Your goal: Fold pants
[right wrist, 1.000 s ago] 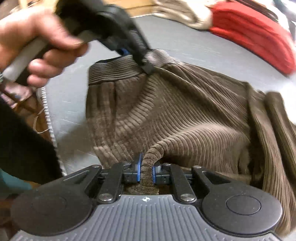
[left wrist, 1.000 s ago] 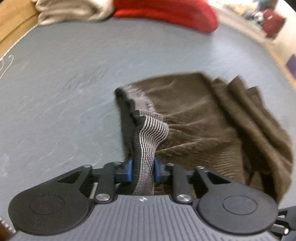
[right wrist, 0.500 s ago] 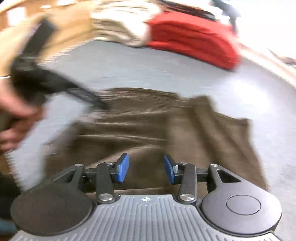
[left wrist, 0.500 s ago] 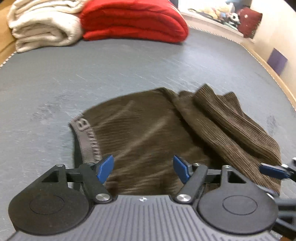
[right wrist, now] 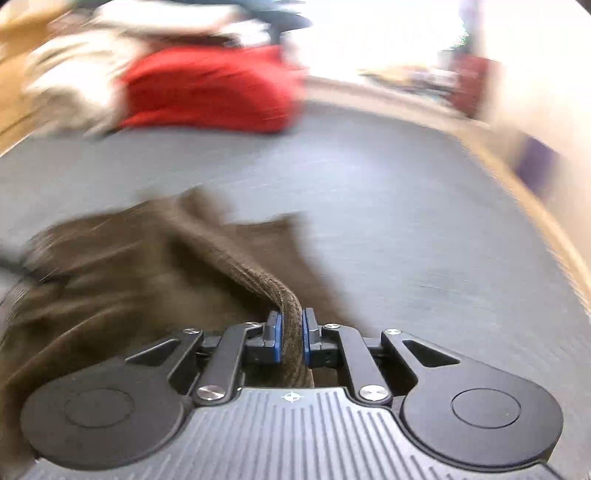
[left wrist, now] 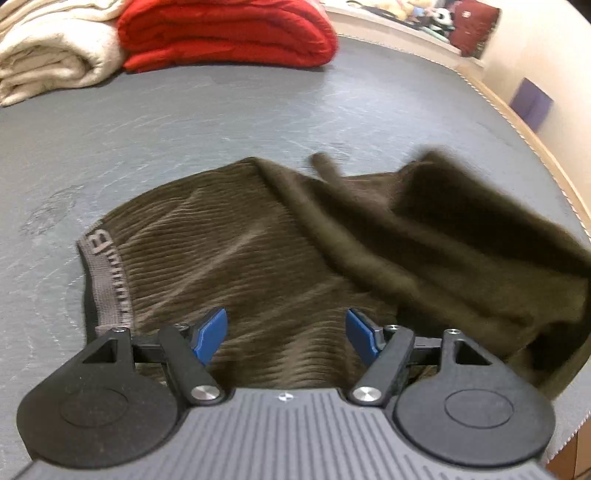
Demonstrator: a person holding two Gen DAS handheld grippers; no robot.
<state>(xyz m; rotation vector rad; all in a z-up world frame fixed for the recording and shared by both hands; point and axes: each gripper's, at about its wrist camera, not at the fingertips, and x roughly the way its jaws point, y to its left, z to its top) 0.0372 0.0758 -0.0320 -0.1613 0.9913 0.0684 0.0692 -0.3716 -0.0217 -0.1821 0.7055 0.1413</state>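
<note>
Brown corduroy pants (left wrist: 280,251) lie crumpled on the grey surface (left wrist: 221,122), with the grey lettered waistband (left wrist: 107,277) at the left. My left gripper (left wrist: 286,334) is open and empty, just above the waist part. In the right wrist view my right gripper (right wrist: 291,334) is shut on a raised fold of the pants (right wrist: 122,280), which trail off to the left. That view is blurred by motion.
A folded red blanket (left wrist: 225,33) and a cream blanket (left wrist: 51,55) lie at the far edge; both show blurred in the right wrist view, the red one (right wrist: 210,92). The surface's tan edge (left wrist: 535,147) curves along the right.
My left gripper let go of the waistband and stays open. My right gripper let go, opened, moved right and has shut on a fold of the pants.
</note>
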